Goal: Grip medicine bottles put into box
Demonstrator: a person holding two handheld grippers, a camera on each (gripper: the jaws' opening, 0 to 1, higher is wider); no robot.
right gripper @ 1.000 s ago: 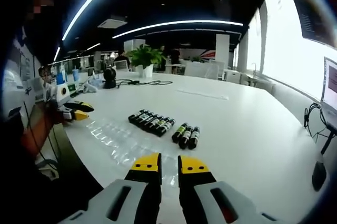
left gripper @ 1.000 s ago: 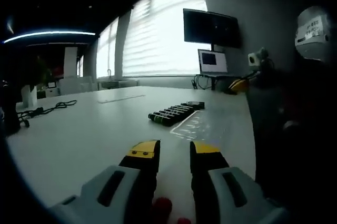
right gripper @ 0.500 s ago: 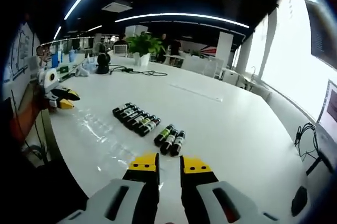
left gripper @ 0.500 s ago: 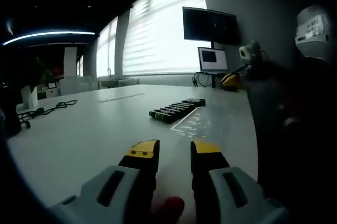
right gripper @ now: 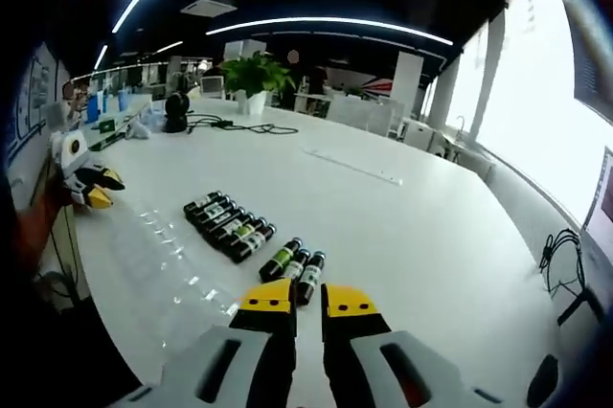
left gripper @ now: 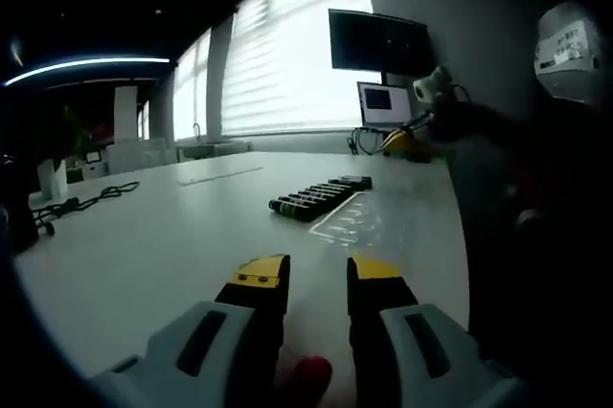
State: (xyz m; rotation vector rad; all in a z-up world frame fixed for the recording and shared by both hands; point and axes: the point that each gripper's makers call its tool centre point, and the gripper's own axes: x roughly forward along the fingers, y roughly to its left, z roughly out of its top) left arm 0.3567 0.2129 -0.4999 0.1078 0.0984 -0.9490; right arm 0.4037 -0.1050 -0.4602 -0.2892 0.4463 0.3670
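Observation:
Several dark medicine bottles (right gripper: 226, 221) with green and white labels lie side by side on the white table (right gripper: 402, 226). Three more bottles (right gripper: 295, 268) lie just beyond my right gripper (right gripper: 307, 301), whose jaws stand open by a narrow gap with nothing between them. A clear plastic box (right gripper: 158, 255) lies flat to the left of the bottles. In the left gripper view the bottles (left gripper: 316, 198) and the clear box (left gripper: 369, 221) sit far ahead. My left gripper (left gripper: 318, 274) is open and holds nothing. The right gripper (left gripper: 402, 140) hangs beyond the box.
A monitor (left gripper: 378, 41) and a laptop (left gripper: 378, 104) stand at the table's far end under bright blinds. Black cables (right gripper: 235, 125), a potted plant (right gripper: 254, 78) and small desk items lie toward the far side. The left gripper (right gripper: 86, 183) sits at the table's left edge.
The right gripper has moved forward and down toward the three bottles, its jaws a little closer together. In the left gripper view it has risen and drifted left. The left gripper stayed put.

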